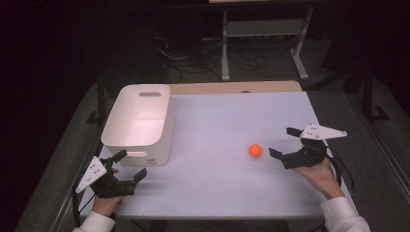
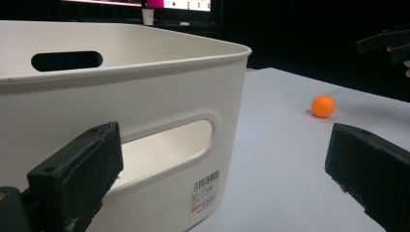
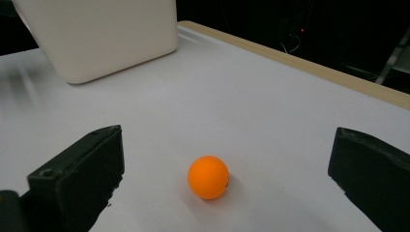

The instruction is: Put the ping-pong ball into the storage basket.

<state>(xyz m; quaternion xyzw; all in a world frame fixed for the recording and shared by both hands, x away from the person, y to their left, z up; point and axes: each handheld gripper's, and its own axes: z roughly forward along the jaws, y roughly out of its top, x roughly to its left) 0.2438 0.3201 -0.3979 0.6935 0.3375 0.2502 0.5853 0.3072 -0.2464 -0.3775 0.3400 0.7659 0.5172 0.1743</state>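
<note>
Right tool lines up on the ball

The right tool [image 1: 285, 142] stands wide, jaws either side of the ball's [image 1: 255, 151] line, likely for a pickup; the ball lies well right of the bin [image 1: 138, 140], just beside that tool. The left tool [image 1: 126, 164], wide and empty, waits at the bin's near corner, perhaps to steady it. The counter [image 1: 232, 188] is plain white; the room behind is dark, with cables.
</note>
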